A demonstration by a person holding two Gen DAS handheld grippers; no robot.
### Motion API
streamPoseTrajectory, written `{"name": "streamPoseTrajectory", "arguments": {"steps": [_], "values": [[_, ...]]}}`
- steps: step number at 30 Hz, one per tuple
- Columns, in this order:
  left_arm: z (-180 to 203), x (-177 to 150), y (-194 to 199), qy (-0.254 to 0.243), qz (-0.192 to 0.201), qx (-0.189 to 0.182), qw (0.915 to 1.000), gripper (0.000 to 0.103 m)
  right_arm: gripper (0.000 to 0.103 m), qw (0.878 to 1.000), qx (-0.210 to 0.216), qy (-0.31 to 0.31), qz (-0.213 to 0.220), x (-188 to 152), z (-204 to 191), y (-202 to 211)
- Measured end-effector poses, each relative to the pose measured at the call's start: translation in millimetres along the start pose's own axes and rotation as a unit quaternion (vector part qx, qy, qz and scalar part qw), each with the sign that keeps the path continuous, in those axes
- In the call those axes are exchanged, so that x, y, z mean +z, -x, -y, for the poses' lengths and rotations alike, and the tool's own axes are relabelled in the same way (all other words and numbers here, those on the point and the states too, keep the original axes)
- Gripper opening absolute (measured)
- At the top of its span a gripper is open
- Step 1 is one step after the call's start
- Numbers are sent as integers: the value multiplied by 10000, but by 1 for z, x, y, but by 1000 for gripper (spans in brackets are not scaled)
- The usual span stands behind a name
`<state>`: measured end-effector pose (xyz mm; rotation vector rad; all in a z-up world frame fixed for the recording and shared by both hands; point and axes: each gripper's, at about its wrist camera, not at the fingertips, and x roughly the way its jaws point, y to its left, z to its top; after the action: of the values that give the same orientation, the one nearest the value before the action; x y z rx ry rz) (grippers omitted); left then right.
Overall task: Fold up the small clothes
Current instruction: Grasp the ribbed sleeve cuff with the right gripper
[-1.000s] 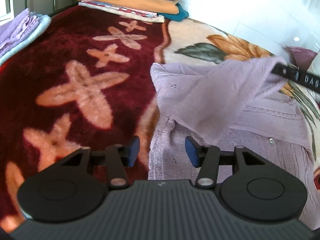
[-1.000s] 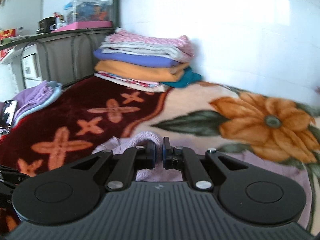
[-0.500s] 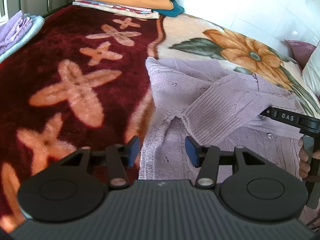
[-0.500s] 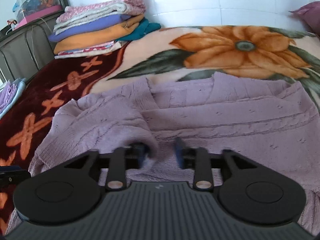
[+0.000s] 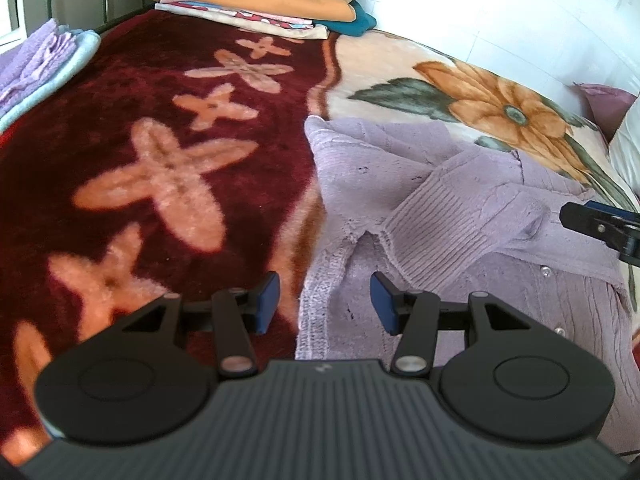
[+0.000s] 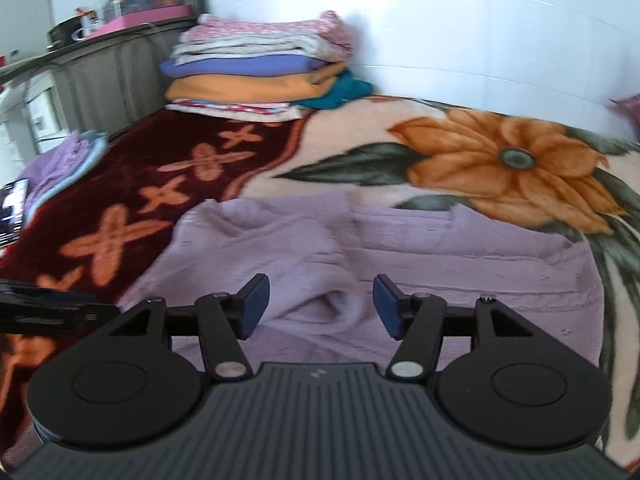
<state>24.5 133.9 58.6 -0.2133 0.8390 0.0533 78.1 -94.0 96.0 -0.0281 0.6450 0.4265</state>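
Lilac cardigan [image 5: 460,216] spread on the bed's blanket [image 5: 168,168], filling the lower right of the left wrist view, one ribbed sleeve [image 5: 436,228] folded across the body. Left gripper [image 5: 324,300] over the hem edge, jaws wide apart, empty. Right gripper [image 6: 320,304] above the bunched sleeve, jaws likewise apart, nothing held. Probably mid-fold, sleeve laid in. Next: pinching hem or side edge, folding across.
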Motion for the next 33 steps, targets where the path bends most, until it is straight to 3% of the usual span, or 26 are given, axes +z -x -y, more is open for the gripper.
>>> {"name": "streamPoseTrajectory", "arguments": {"steps": [6, 14, 19, 27, 33], "values": [[-8, -4, 4, 27, 21, 39, 10000, 53, 65, 9981, 462, 234, -328, 3, -43, 19], [-22, -9, 1, 191, -41, 109, 9997, 53, 65, 9951, 792, 573, -130, -14, -83, 2], [-28, -13, -1, 271, -83, 153, 9995, 53, 65, 9943, 727, 777, -120, -18, -94, -31], [-32, -16, -3, 318, -100, 194, 9993, 53, 65, 9925, 548, 906, -604, -36, -99, -83], [-32, -17, -4, 336, -73, 221, 9992, 53, 65, 9904, 381, 1283, -337, -53, -106, -88]]}}
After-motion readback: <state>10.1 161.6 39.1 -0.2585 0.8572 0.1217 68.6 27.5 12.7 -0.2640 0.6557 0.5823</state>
